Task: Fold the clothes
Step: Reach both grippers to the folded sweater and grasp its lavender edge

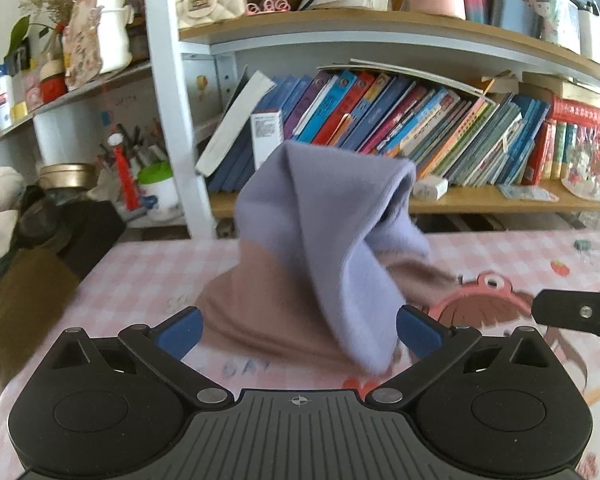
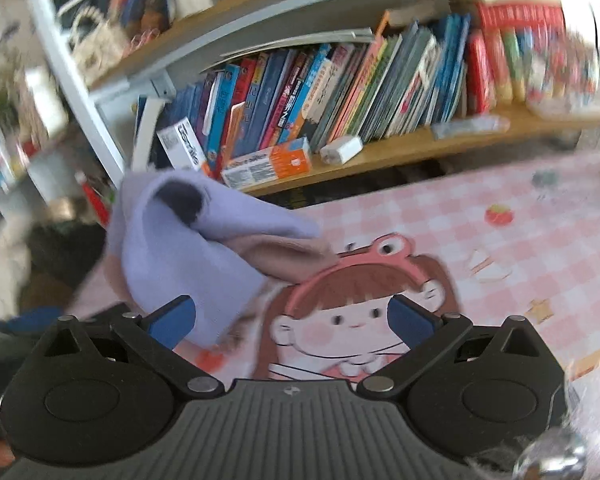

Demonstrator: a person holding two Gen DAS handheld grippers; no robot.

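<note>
Both wrist views face garment [image 1: 320,248], bookshelf [image 1: 420,200] closely.

Lilac-and-mauve garment [image 1: 312,248], bunched in a peak on the checked tablecloth [image 1: 500,252]

I count one garment [image 1: 320,248], my two hand-held grippers [image 1: 298,330] [image 2: 290,322], one tabletop [image 2: 520,248] and two bookshelves [image 1: 380,24].

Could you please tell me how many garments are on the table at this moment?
1: a lavender and mauve garment stands bunched in a peak on the pink checked tablecloth, in front of the open left gripper. More may lie outside both views.
</note>
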